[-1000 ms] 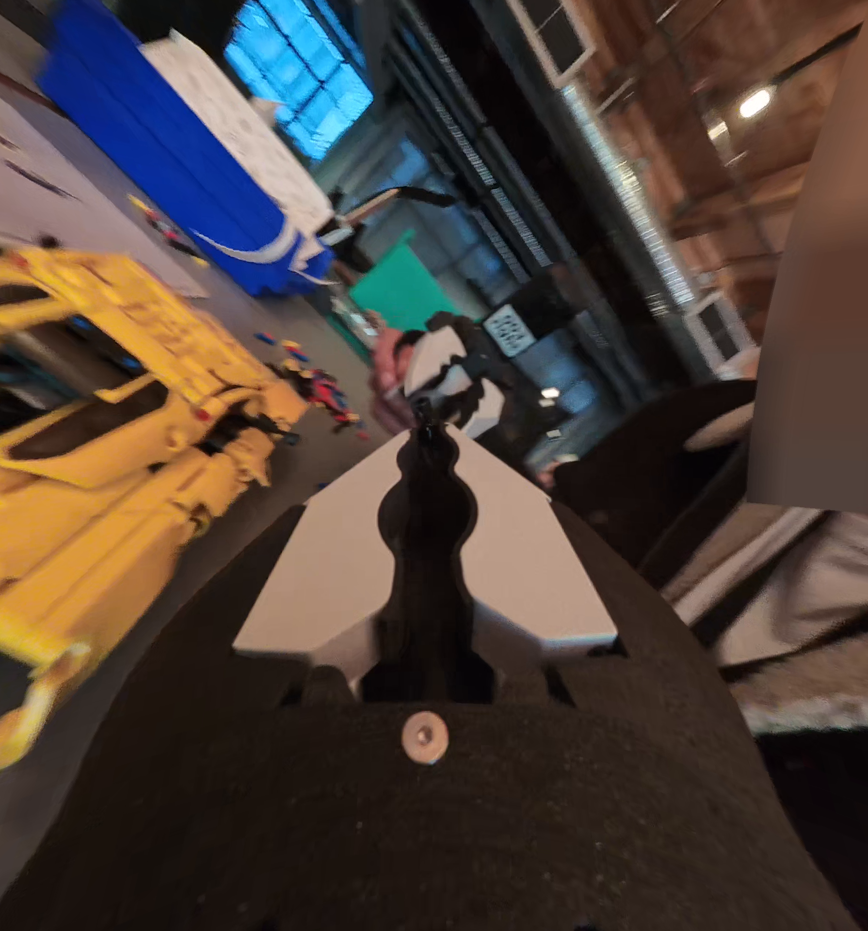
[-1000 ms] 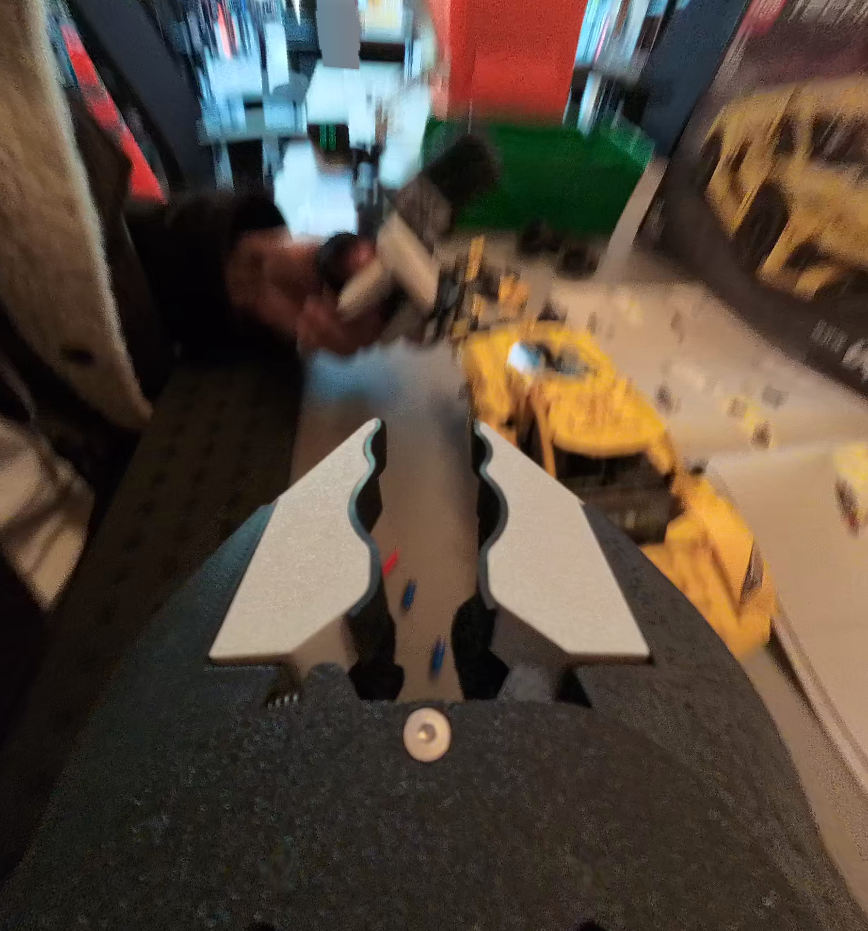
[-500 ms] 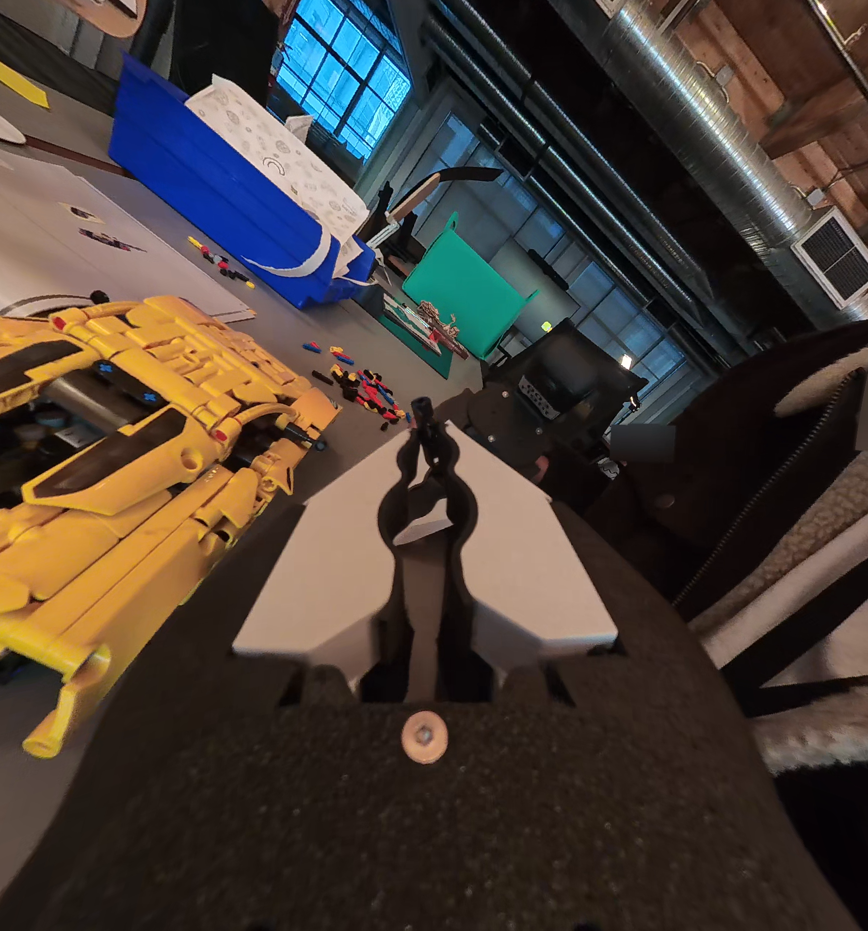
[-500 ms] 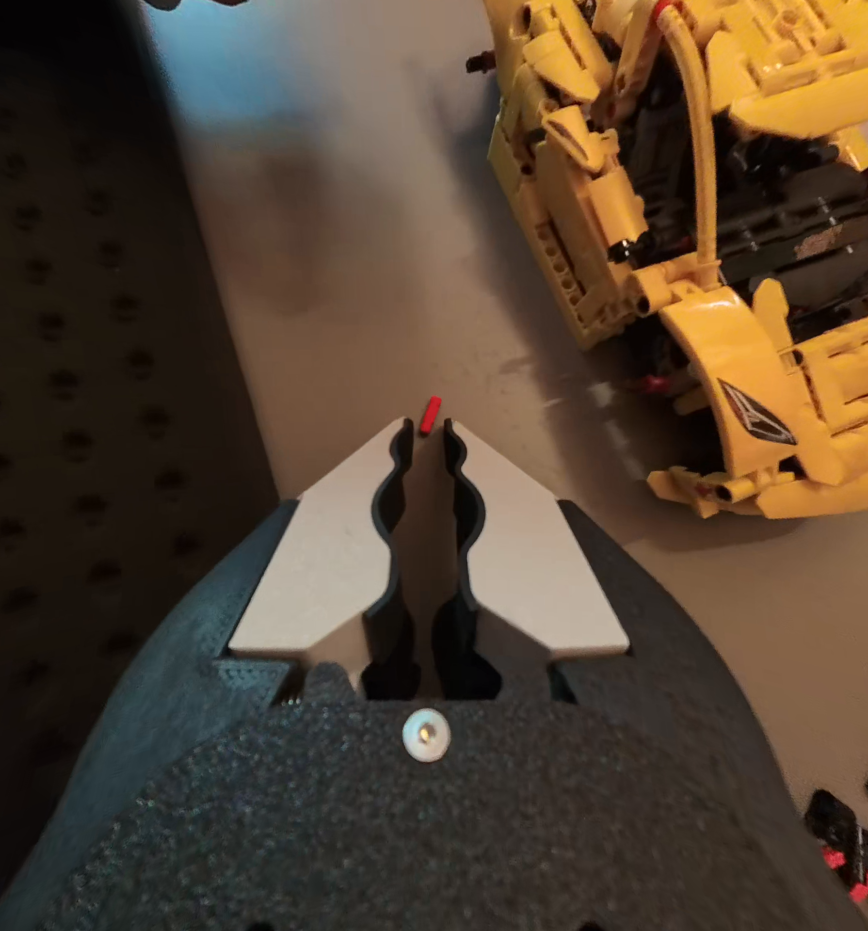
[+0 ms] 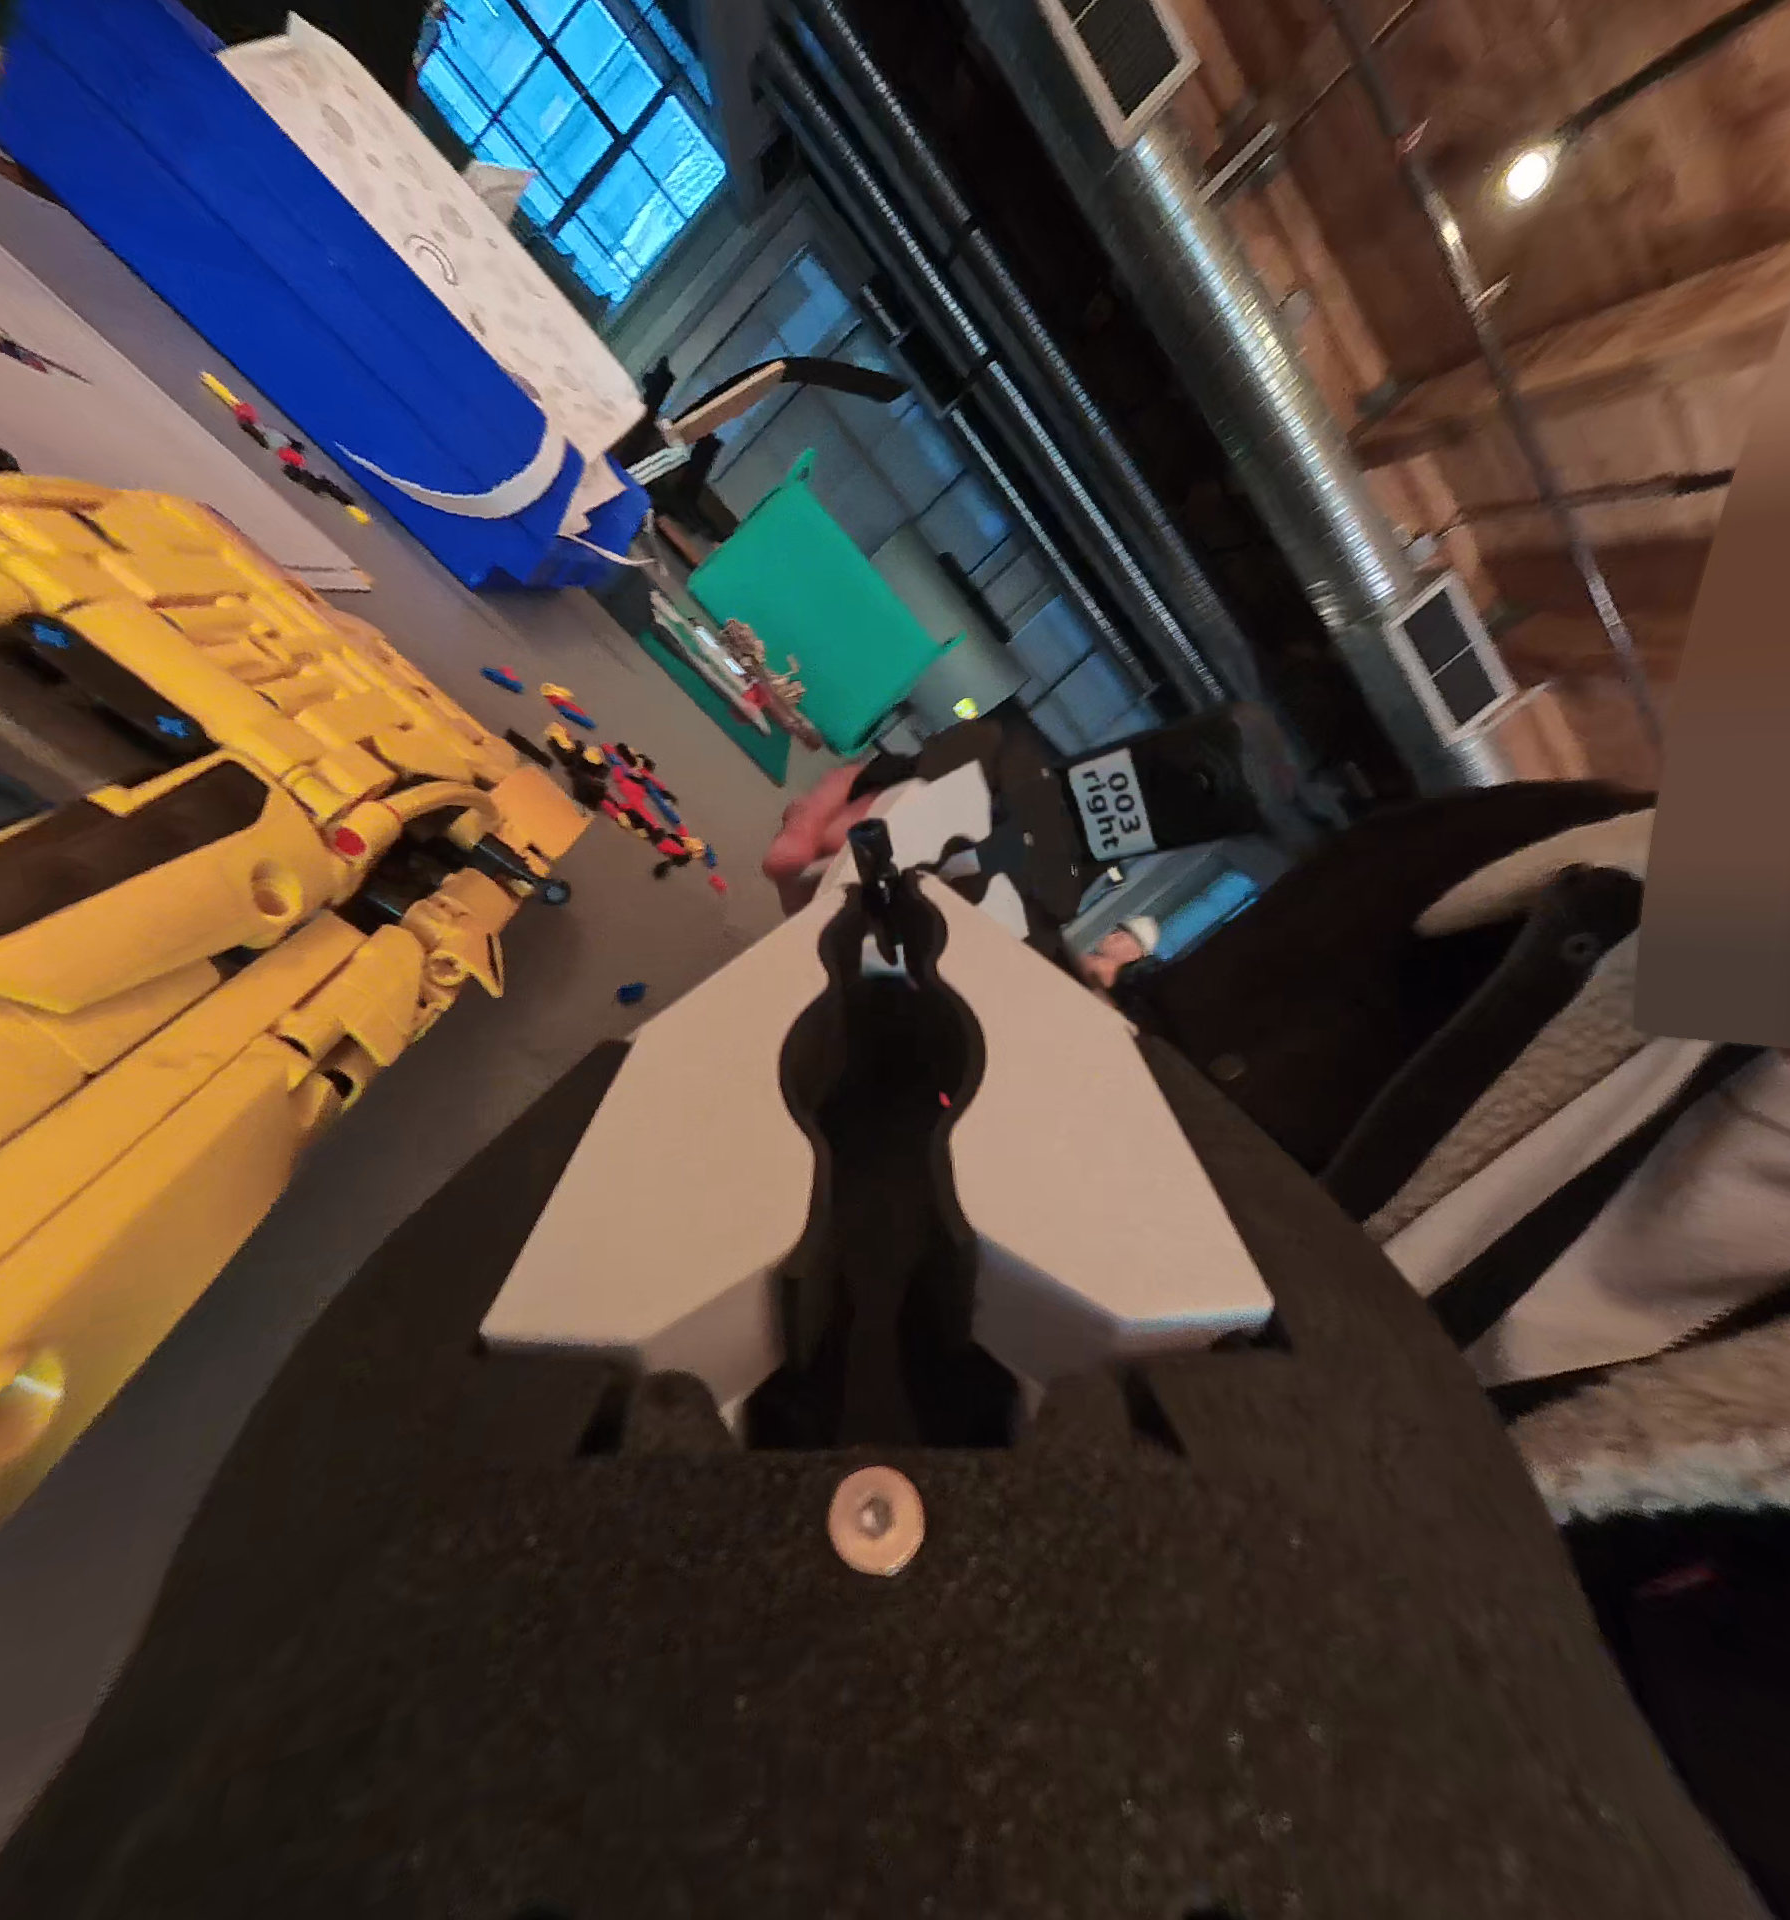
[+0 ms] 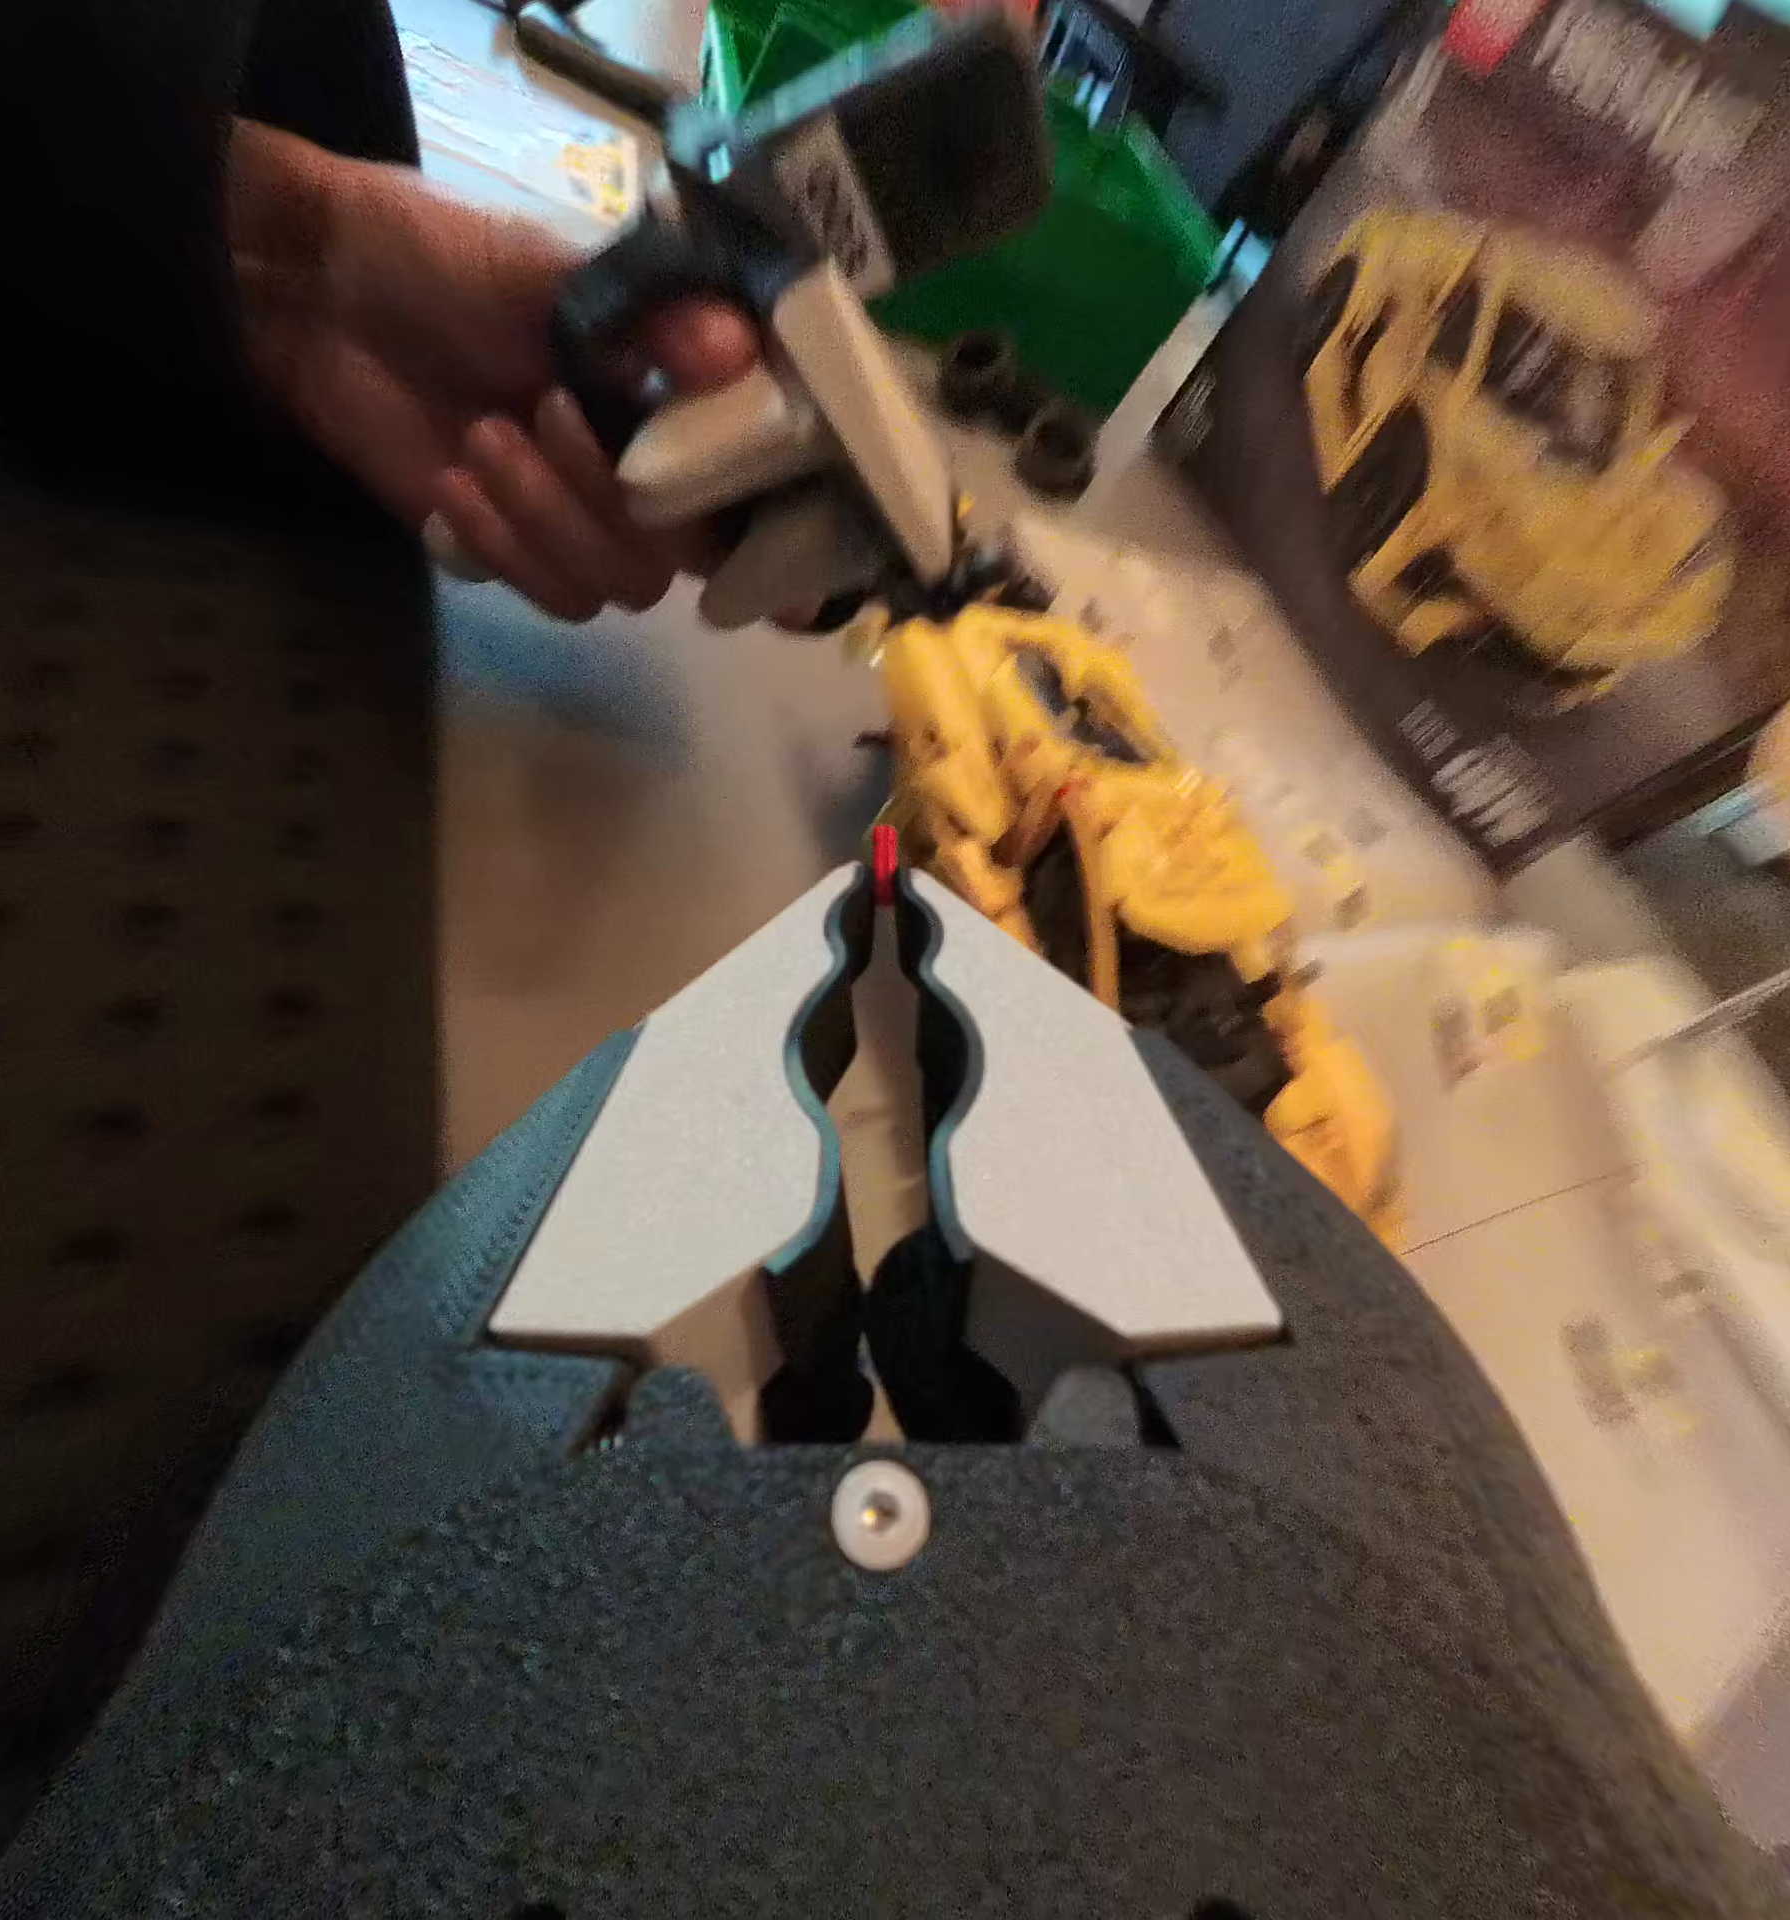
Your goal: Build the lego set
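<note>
Pinching red pin (image 6: pixel 884 862) at right tool (image 6: pixel 883 883) tips.

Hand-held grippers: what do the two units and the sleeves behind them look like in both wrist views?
Each hand-held gripper (left, right) has a black, grainy body with a round silver screw, and two pale grey wedge-shaped fingers lined with wavy black pads. Seen from the left wrist view, the right unit carries a white label on its black housing. The person wears a dark sleeve; a fleece-lined dark jacket shows too.

yellow car (image 5: pixel 174 831): glossy plastic | tabletop (image 5: pixel 683 935): matt, smooth | fleece jacket (image 5: pixel 1618 1392): fuzzy cloth
</note>
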A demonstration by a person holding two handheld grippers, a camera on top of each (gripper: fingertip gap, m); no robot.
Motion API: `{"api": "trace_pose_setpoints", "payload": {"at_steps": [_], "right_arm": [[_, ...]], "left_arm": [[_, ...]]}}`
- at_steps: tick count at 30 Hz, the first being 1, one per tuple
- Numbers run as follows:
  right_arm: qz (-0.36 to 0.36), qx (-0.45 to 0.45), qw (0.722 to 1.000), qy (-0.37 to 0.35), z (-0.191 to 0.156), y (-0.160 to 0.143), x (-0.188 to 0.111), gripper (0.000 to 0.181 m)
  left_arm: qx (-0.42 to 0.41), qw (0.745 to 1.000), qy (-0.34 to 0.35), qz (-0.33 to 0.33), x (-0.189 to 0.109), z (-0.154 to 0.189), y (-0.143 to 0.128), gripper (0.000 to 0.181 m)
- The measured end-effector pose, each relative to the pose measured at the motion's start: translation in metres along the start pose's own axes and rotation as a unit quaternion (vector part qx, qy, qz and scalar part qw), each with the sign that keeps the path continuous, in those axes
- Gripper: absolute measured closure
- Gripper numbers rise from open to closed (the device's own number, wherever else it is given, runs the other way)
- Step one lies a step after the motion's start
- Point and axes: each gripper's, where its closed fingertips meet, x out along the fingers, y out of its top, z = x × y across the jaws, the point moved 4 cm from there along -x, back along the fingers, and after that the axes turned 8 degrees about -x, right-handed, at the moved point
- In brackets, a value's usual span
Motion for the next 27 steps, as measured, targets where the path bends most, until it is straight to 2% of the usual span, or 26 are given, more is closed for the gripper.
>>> {"api": "trace_pose_setpoints", "payload": {"at_steps": [2,6,20,27], "right_arm": [[-0.008,-0.053,0.999,-0.007,0.007,0.016,0.002,0.179],[-0.008,-0.079,0.997,-0.003,0.011,0.034,0.008,0.179],[-0.083,-0.133,0.988,-0.005,0.003,0.023,0.013,0.179],[-0.113,-0.16,0.98,0.026,-0.008,0.011,0.014,0.18]], "left_arm": [[-0.022,1.0,-0.02,0.002,-0.001,0.001,0.0,0.175],[-0.004,1.0,-0.013,-0.019,0.003,0.002,-0.005,0.175],[0.027,0.997,0.036,-0.064,0.01,-0.006,-0.016,0.175],[0.111,0.981,0.102,-0.12,0.014,-0.013,-0.028,0.175]]}}
